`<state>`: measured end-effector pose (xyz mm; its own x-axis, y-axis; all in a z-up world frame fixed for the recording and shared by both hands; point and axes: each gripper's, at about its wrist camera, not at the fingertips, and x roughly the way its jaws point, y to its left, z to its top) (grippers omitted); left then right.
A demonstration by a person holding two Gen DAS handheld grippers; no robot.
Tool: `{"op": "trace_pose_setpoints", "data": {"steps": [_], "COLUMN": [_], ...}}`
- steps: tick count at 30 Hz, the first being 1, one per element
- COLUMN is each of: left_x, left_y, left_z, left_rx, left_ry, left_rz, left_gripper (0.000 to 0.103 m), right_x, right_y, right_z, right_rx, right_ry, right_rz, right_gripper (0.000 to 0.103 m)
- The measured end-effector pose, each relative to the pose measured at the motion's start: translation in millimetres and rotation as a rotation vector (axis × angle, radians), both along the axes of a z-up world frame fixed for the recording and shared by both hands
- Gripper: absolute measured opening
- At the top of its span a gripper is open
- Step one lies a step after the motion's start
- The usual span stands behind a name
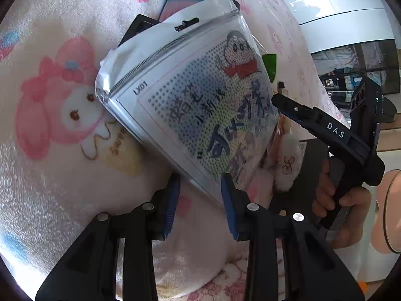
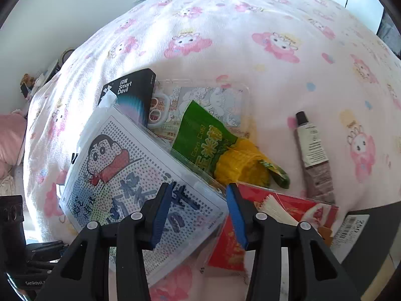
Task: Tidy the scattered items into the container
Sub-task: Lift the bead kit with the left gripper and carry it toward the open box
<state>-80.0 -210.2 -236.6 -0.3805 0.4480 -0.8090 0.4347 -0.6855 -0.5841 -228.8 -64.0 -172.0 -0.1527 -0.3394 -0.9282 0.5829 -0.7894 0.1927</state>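
Observation:
A zip bag with a cartoon bead sheet [image 1: 200, 105] [image 2: 130, 173] lies tilted over a black box [image 2: 132, 92] and the left end of the clear container [image 2: 246, 89]. My left gripper [image 1: 201, 200] stands open at the bag's lower edge; the bag's corner reaches between the blue pads without being pressed. My right gripper [image 2: 199, 210] hangs open above the bag's other corner. One of its fingers [image 1: 300, 111] shows beside the bag, a hand [image 1: 343, 200] on its handle. A green and yellow corn packet [image 2: 208, 140] lies in the container.
A red packet [image 2: 288, 208] lies in front of the container, close under my right gripper. A cream tube [image 2: 313, 145] rests on the pink cartoon blanket [image 2: 250, 37] to the right. A barcoded item [image 2: 351, 225] sits at the bed's near right edge.

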Motion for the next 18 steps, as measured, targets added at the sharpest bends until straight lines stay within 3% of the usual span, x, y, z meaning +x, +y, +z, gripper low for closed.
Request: {"op": "trace_pose_setpoints", "data": {"steps": [6, 12, 16, 18], "left_x": [-7.2, -6.2, 4.1, 4.7], "left_y": [-22.0, -60.8, -58.4, -49.9], "left_z": [15.4, 35.1, 30.9, 19.3], "left_rx": [-0.09, -0.179, -0.173, -0.181], "left_ry": [0.059, 0.139, 0.157, 0.125], "left_rz": [0.073, 0.211, 0.147, 0.115], "left_gripper": [0.028, 0.026, 0.029, 0.037], "right_x": [-5.5, 30.0, 42.9, 37.6], "right_y": [0.6, -3.7, 3.5, 5.3], "right_z": [-12.4, -3.0, 9.9, 3.4], "right_rx": [-0.024, -0.03, -0.051, -0.061], "right_ry": [-0.082, -0.176, -0.116, -0.126], "right_rz": [0.035, 0.22, 0.21, 0.192], "right_gripper": [0.042, 0.041, 0.041, 0.041]}}
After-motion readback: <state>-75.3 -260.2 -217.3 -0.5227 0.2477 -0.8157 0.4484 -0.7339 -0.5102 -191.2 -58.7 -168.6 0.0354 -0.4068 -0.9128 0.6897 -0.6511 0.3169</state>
